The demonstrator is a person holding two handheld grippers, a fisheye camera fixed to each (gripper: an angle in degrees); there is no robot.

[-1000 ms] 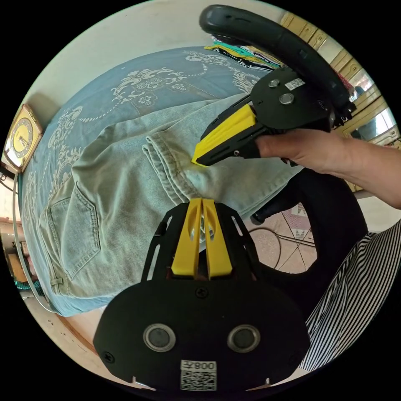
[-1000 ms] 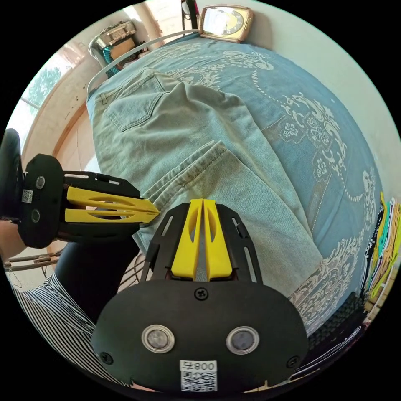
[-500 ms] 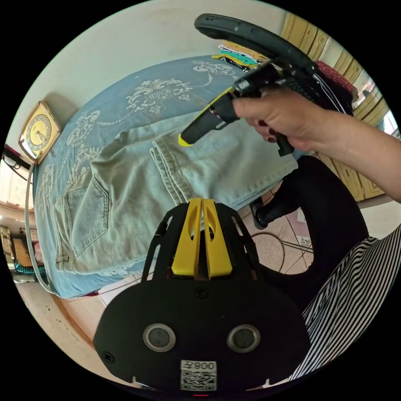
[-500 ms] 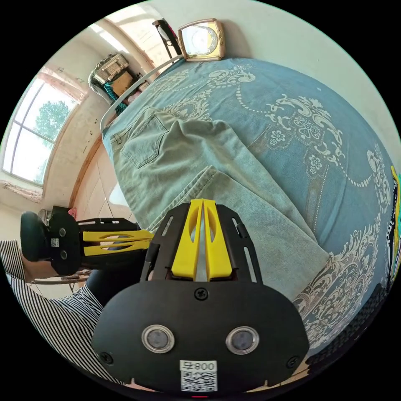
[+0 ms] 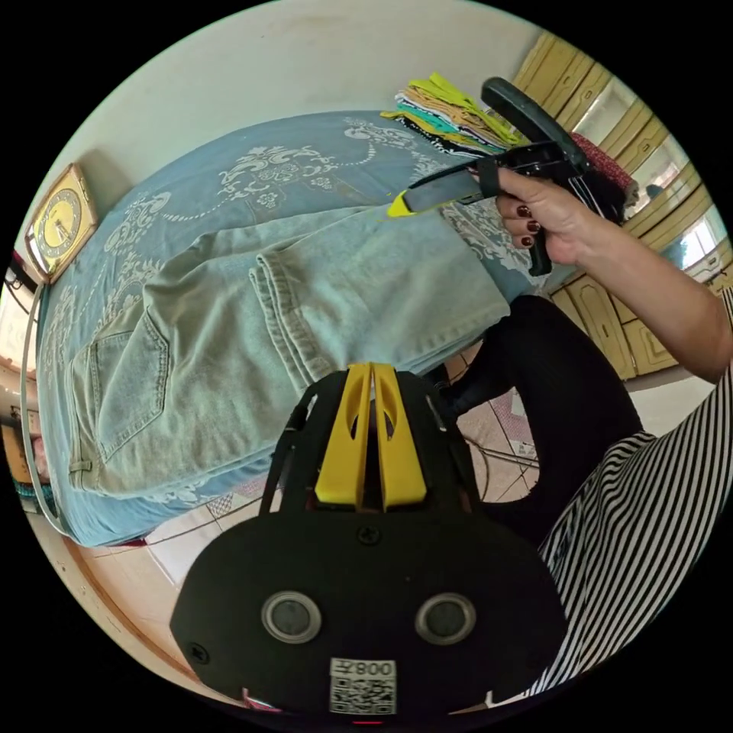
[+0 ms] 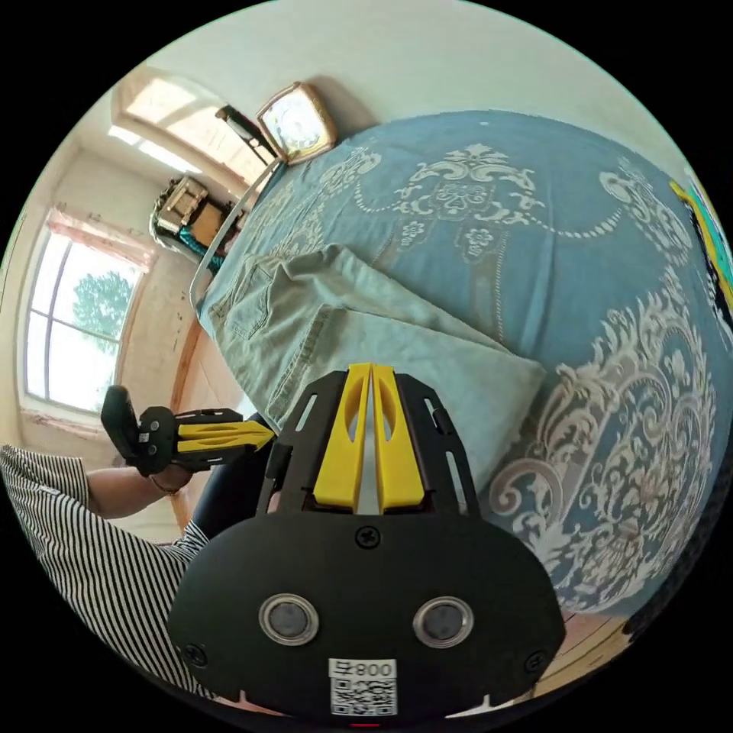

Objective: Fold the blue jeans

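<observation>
The light blue jeans (image 5: 229,336) lie folded on the blue patterned bedspread (image 5: 252,164), legs doubled back so the hems rest near the middle and a back pocket faces up. My left gripper (image 5: 370,368) is shut and holds nothing, hovering just off the bed's edge by the fold. A hand holds my right gripper (image 5: 398,206) shut above the far side of the folded legs. In the right gripper view its jaws (image 6: 370,368) are pressed together over the jeans (image 6: 343,336), and the left gripper (image 6: 259,437) hangs off the bed side.
A pile of folded clothes (image 5: 450,107) sits at the bed's far end. A gold clock (image 5: 57,225) leans on the wall. The person's dark trouser leg (image 5: 565,382) and striped shirt (image 5: 649,534) stand beside the bed, over tiled floor (image 5: 489,450).
Both grippers have drawn away from the jeans' hems. The right one moved out over the far side of the folded legs; the left backed off the bed's edge. The jeans stay put.
</observation>
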